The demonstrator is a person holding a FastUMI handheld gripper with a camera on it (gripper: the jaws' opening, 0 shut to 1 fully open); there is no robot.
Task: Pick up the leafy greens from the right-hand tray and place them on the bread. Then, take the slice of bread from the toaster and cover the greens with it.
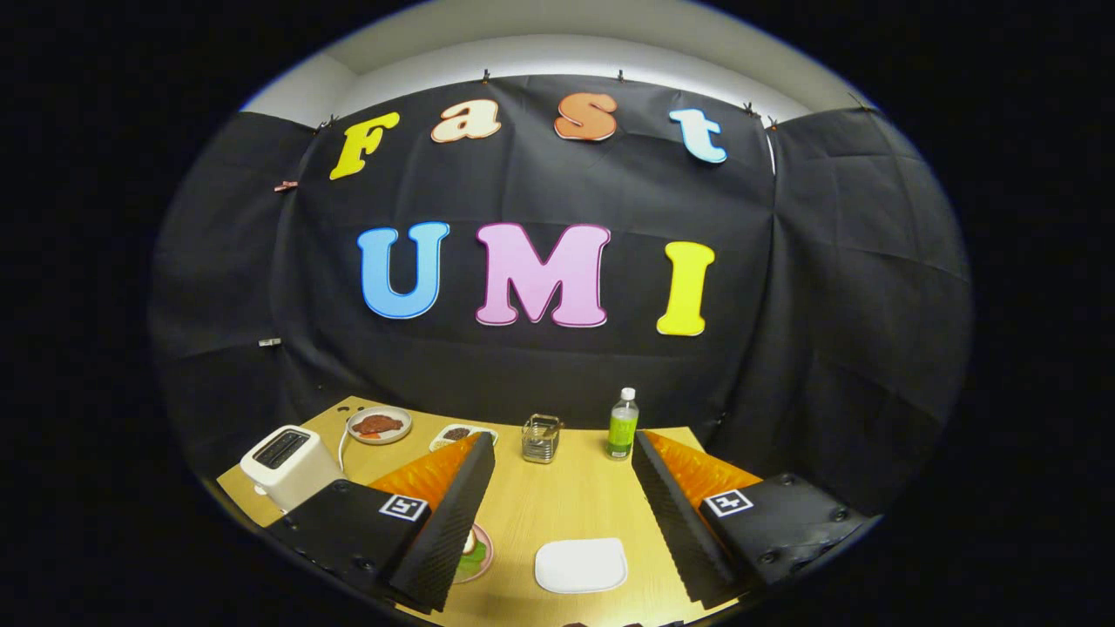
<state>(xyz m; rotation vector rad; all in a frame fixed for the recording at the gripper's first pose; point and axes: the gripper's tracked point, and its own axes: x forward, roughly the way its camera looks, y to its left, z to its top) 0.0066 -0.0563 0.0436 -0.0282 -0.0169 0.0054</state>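
1. The gripper (pixel 564 453) was held above a light wooden table (pixel 566 505), its two fingers spread wide apart with nothing between them.
2. Between the fingers, close to their bases, a white rectangular tray (pixel 580 564) with rounded corners lay flat on the table. Its top looked bare.
3. Beside the left finger, partly hidden behind it, sat a round pink-rimmed plate (pixel 477 554). Something green and something pale showed on it; whether these were the leafy greens and the bread could not be told.
4. A white toaster (pixel 288 464) stood at the left of the table, beyond the left finger's base, with dark slots on top. Whether a slice of bread sat inside could not be told.
5. Further back on the left was a round plate (pixel 379 425) holding reddish-brown food.
6. Just past the left fingertip, a small white dish (pixel 460 433) held something dark.
7. Beyond the open gap between the fingers, near the table's far edge, stood a small metal wire holder (pixel 541 438).
8. To its right, just past the right fingertip, stood an upright plastic bottle (pixel 622 424) with a white cap and green label.
9. Black cloth formed the wall behind the table.
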